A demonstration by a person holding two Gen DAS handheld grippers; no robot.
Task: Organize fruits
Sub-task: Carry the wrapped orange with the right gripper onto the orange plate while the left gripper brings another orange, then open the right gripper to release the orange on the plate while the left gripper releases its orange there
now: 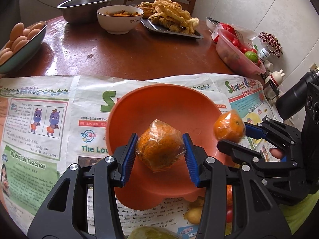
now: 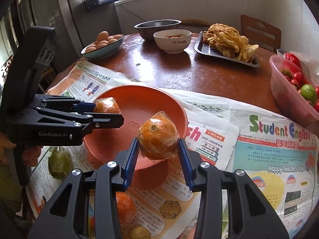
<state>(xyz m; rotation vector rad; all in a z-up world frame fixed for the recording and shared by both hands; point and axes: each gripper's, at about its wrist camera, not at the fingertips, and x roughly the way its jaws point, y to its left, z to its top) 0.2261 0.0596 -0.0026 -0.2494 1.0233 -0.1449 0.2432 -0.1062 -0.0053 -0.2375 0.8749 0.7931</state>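
Orange fruit wrapped in clear film sits in both grippers at once. The left gripper (image 1: 160,151) has its jaws clamped on 1 wrapped orange (image 1: 159,147), held above the middle of the orange bowl (image 1: 139,107), which stands on newspaper (image 1: 39,129) spread over the near edge of the tabletop (image 1: 119,55). The right gripper (image 2: 158,151) has its jaws clamped on a second wrapped orange (image 2: 157,139), held over the bowl's right rim and not yet clear inside it.

From these views the bowl holds nothing on its floor, so the step in hand looks like the first delivery: 2 oranges carried to the bowl, neither released. Next, each gripper should lower until its orange is close to the bowl floor, then open; the right one first needs to shift inward past the rim. The film may be slippery and a round fruit could roll, so a low release is safer, and the 2 grippers are near enough that they could bump.

More fruit waits on the newspaper at the near edge, including another orange (image 2: 123,207), a green fruit (image 2: 59,163) and a yellowish one (image 2: 139,233).
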